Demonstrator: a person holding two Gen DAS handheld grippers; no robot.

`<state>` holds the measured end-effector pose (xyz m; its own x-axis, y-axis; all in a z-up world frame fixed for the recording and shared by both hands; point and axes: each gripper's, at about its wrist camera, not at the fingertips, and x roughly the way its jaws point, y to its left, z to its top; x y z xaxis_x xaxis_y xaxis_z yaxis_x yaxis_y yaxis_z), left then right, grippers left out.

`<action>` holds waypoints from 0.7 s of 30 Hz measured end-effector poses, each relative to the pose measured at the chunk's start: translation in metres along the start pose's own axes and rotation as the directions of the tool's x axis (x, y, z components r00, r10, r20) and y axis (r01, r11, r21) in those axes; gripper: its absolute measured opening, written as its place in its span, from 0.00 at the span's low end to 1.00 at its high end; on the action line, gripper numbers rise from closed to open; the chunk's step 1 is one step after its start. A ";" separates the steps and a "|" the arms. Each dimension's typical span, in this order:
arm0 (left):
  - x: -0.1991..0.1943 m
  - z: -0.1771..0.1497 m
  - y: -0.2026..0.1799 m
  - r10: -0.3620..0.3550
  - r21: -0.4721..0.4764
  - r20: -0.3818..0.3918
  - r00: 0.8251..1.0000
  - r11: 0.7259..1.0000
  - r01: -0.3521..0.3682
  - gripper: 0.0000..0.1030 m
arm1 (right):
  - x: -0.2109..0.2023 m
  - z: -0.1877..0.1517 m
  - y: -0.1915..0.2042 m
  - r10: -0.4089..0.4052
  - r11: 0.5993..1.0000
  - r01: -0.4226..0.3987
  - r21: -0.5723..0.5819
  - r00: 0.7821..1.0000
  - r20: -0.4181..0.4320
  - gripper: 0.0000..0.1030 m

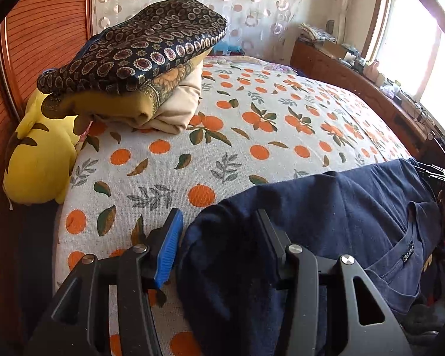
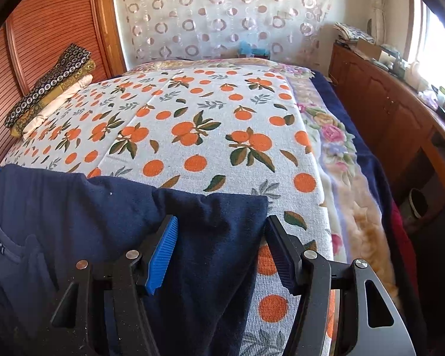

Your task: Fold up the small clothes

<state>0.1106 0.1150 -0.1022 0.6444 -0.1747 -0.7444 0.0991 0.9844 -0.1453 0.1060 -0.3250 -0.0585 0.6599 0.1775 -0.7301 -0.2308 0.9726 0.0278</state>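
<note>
Both our grippers, left (image 1: pixel 219 246) and right (image 2: pixel 222 252), stand half-open straddling opposite ends of the navy cotton T-shirt (image 1: pixel 326 207), lying left-right along the near edge of the orange-print bedspread (image 2: pixel 192 118), neither pinching.

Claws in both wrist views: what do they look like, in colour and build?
Both match. The left claw and right claw are matte black linkage frames with silver pivot pins and triangular cut-outs. Each has one ribbed blue pad and one dark ribbed pad. No cables, markings or sleeves visible.

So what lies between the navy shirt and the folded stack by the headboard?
Only bare orange-print bedspread between shirt and stack, clearest in the right wrist view.
</note>
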 end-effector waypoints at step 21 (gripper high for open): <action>-0.067 -0.001 -0.038 -0.132 0.072 0.124 0.984 0.990 0.124 0.09 | -0.059 -0.021 0.016 0.136 0.990 -0.138 0.007 0.982 0.134 0.07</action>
<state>0.0629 0.0891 -0.0469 0.7145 -0.2991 -0.6324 0.2323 0.9542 -0.1887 0.0479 -0.3227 -0.0295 0.7123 0.3265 -0.6213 -0.3148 0.9398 0.1330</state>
